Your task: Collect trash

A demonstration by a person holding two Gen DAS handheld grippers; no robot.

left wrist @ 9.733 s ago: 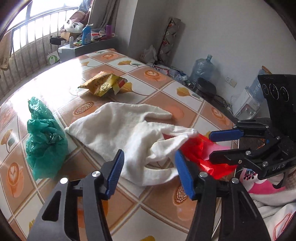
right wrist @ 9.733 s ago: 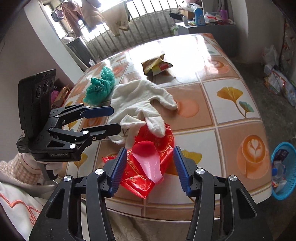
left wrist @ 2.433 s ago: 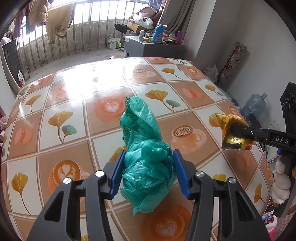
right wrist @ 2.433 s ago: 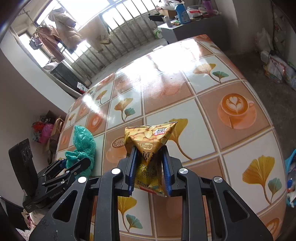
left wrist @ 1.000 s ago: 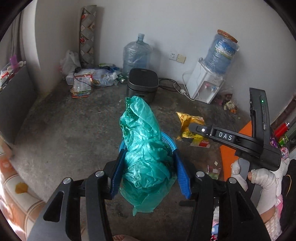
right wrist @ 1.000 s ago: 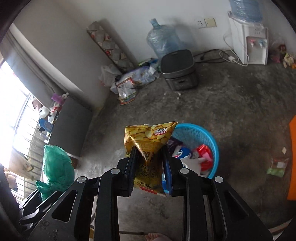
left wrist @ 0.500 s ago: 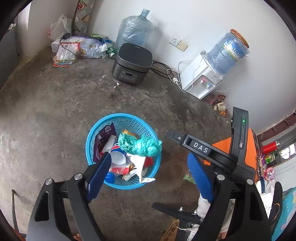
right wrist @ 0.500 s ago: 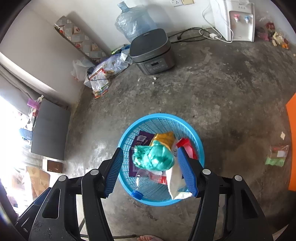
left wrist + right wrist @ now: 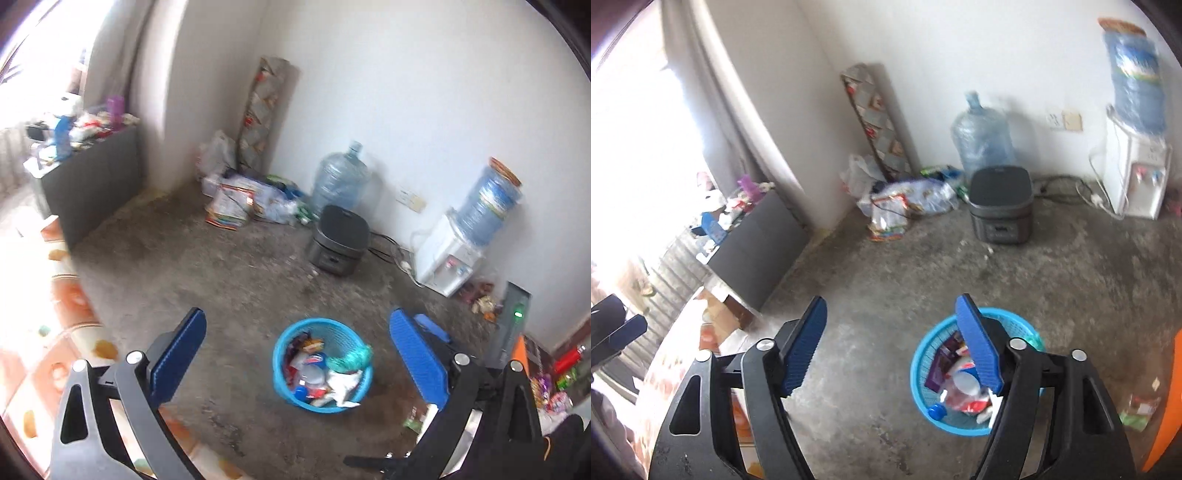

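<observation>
A blue plastic trash basket (image 9: pixel 281 373) stands on the concrete floor, full of wrappers and trash. The green plastic bag (image 9: pixel 351 359) lies on top in it. The basket also shows in the right wrist view (image 9: pixel 923 373), partly behind my right finger. My left gripper (image 9: pixel 297 363) is open and empty, raised above the basket. My right gripper (image 9: pixel 892 343) is open and empty, above the floor just left of the basket. The yellow snack bag is not clearly seen.
A black rice cooker (image 9: pixel 339 242), a large water bottle (image 9: pixel 340 182) and a white water dispenser (image 9: pixel 448 262) stand along the wall. Bags of clutter (image 9: pixel 240 195) lie in the corner. The tiled table edge (image 9: pixel 55 314) is at left. A dark cabinet (image 9: pixel 753 251) stands by the window.
Both grippers have lifted and tilted up away from the basket, which now looks smaller and lower. Both stay open and empty. The green bag rests in the basket.
</observation>
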